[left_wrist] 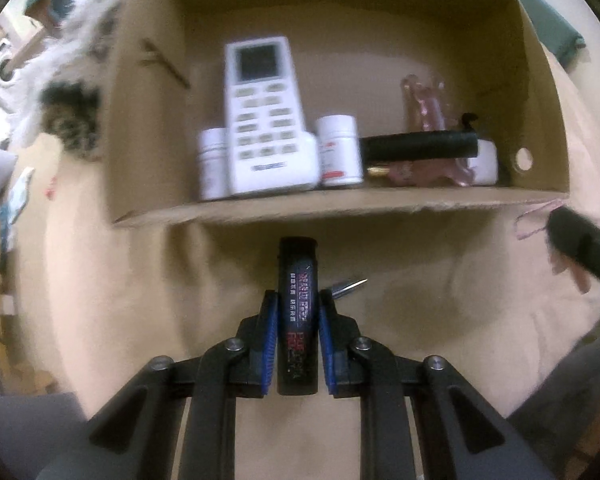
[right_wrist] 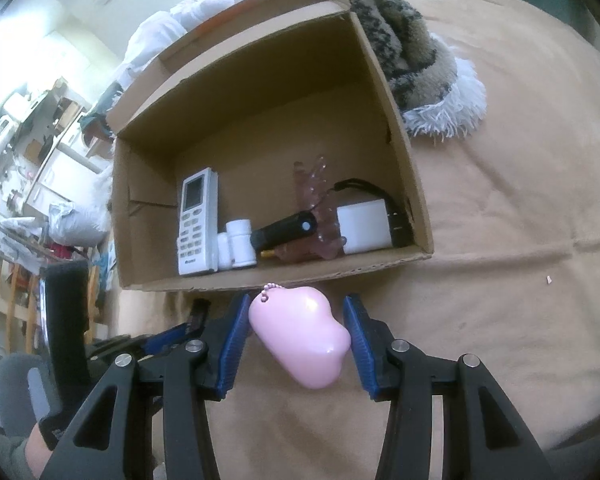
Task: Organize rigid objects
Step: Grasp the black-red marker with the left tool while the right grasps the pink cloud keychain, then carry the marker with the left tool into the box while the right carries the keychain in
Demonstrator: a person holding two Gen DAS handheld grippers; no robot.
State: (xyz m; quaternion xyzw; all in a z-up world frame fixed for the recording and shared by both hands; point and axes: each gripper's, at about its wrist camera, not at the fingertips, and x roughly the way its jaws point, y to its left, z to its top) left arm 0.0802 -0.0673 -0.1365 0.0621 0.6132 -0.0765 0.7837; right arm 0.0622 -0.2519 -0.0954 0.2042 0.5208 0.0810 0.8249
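Note:
My left gripper [left_wrist: 298, 300] is shut on a black lighter [left_wrist: 298, 312] with printed text, held just in front of the near wall of a cardboard box [left_wrist: 340, 206]. The box holds a white remote [left_wrist: 262, 116], two white pill bottles [left_wrist: 339, 150], a black flashlight [left_wrist: 418, 146] and a pink clear holder [left_wrist: 424, 100]. My right gripper [right_wrist: 298, 320] has its blue pads on both sides of a pink cloud-shaped keychain [right_wrist: 300, 336], close to the box's near wall [right_wrist: 284, 276]. The box contents also show in the right wrist view, with a white charger [right_wrist: 364, 226].
The box sits on a tan bedcover [right_wrist: 500, 220]. A small metal nail clipper [left_wrist: 348, 286] lies on the cover right of the lighter. A furry patterned blanket [right_wrist: 416, 60] lies behind the box. The right gripper's black finger [left_wrist: 580, 246] shows at the right edge.

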